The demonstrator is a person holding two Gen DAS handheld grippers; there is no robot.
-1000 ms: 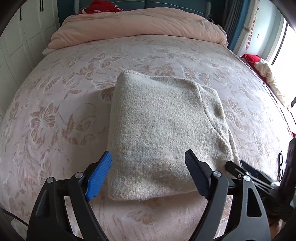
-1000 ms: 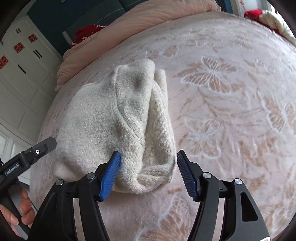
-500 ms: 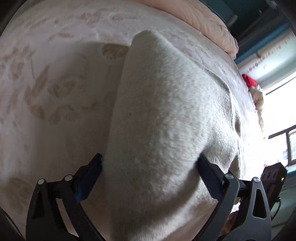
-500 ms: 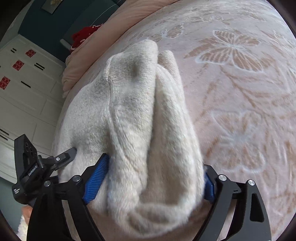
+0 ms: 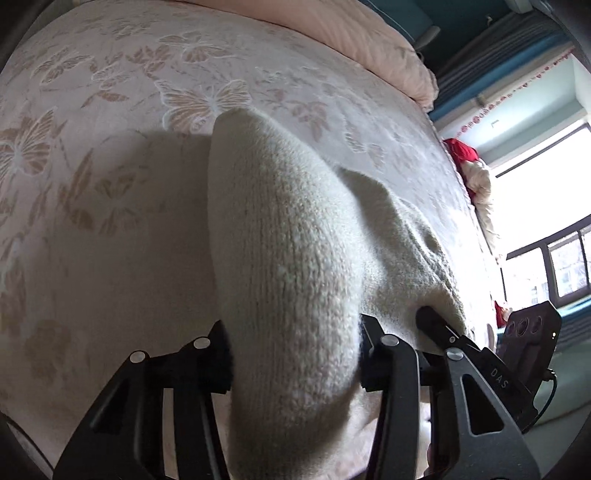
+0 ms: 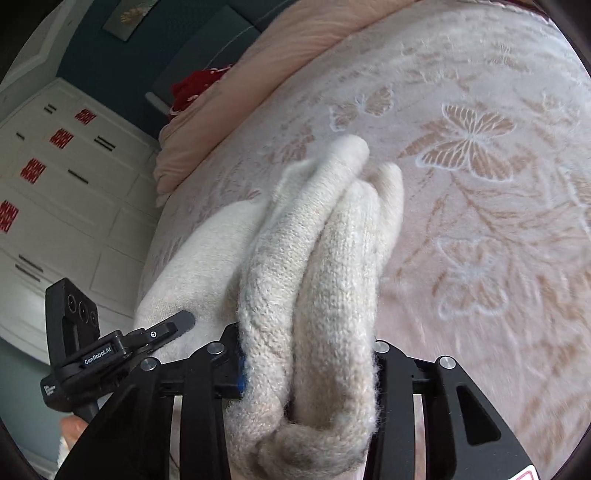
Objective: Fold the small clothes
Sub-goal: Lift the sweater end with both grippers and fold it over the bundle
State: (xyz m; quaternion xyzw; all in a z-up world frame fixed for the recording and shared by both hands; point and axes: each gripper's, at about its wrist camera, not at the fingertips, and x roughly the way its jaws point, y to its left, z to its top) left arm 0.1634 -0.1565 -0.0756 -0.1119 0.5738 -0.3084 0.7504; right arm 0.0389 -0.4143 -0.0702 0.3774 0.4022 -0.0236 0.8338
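Your left hand-held gripper (image 5: 295, 354) and right hand-held gripper (image 6: 306, 365) are each clamped on the near edge of the sweater (image 5: 280, 258), which lies already folded on the bed (image 5: 110, 110). One more fold probably remains.

1 cream knitted sweater (image 5: 295, 280), folded. 2 black two-finger grippers: left gripper (image 5: 295, 354) & right gripper (image 6: 306, 365). 1 bed w/ pink butterfly-print cover (image 5: 110, 184). 1 peach duvet roll (image 5: 351, 33). 4 red squares on white cabinet (image 6: 74, 166).
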